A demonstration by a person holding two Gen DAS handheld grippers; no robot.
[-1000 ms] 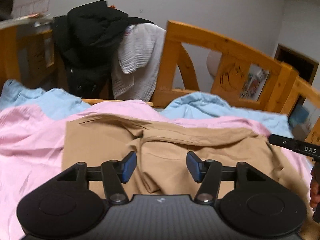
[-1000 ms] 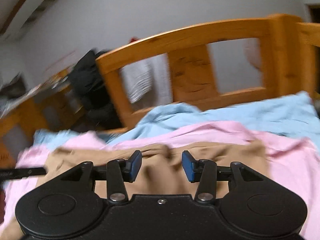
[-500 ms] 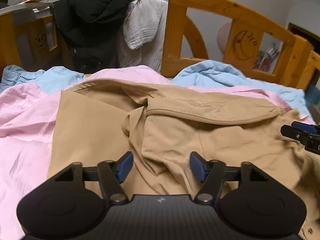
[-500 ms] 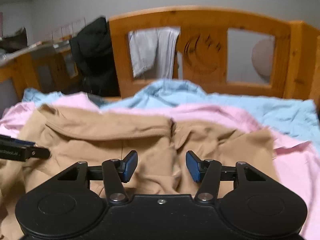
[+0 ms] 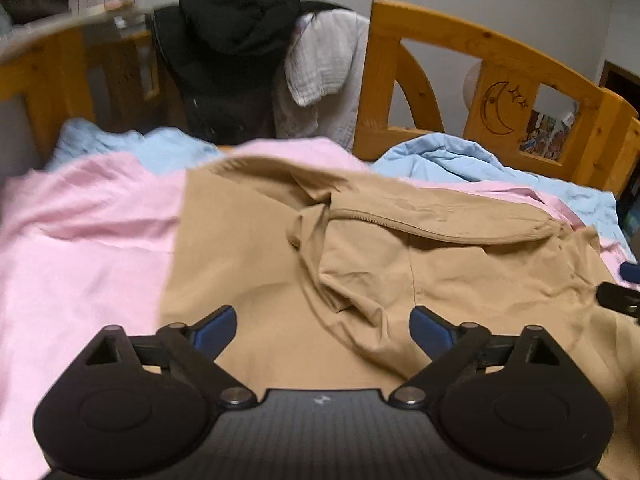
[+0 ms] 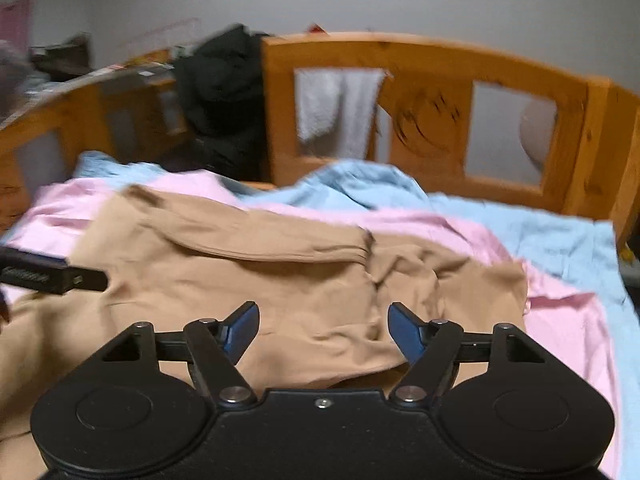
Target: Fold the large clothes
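A large tan garment lies spread and rumpled on the bed, with a zip seam across its upper part; it fills the middle of the right wrist view too. My left gripper hovers over its near part, its jaws opening wide, with cloth below them but nothing pinched. My right gripper hangs over the garment's right half, its jaws also opening and gripping nothing. Each view shows the other gripper's black tip at its edge: the right one, the left one.
Pink bedding and a pale blue sheet lie under the garment. A wooden bed rail with a moon carving runs along the far side. A black coat and a white cloth hang over it.
Both pairs of jaws have spread wider. Both grippers have shifted across the bed, so more of the garment shows. The right view has rolled level from its earlier tilt.
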